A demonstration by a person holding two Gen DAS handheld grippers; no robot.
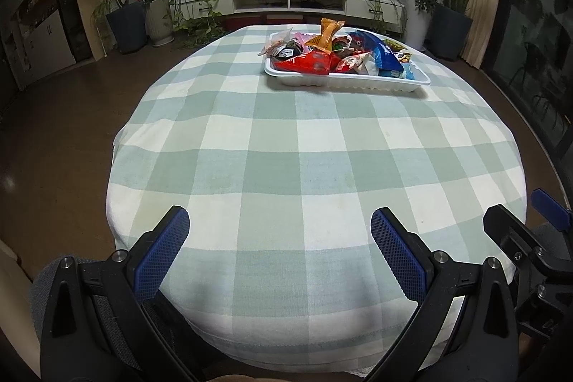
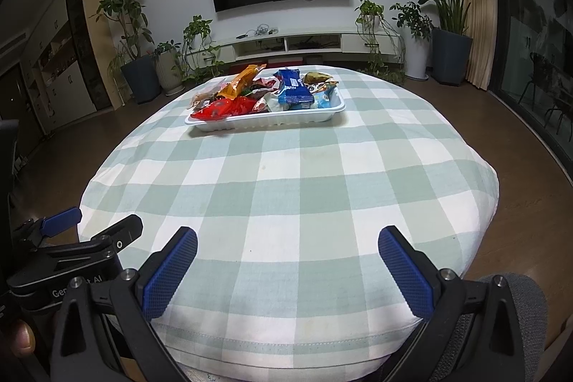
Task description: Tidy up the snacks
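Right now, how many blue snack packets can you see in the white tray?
2 clearly: a large dark blue packet lying on top toward the right of the white tray, and a lighter blue packet beneath it at the right end. The pile may hide others.

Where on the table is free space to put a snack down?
The checked cloth is bare between the white tray and both open claws, left claw and right claw. The tray itself is crowded with snack packets.
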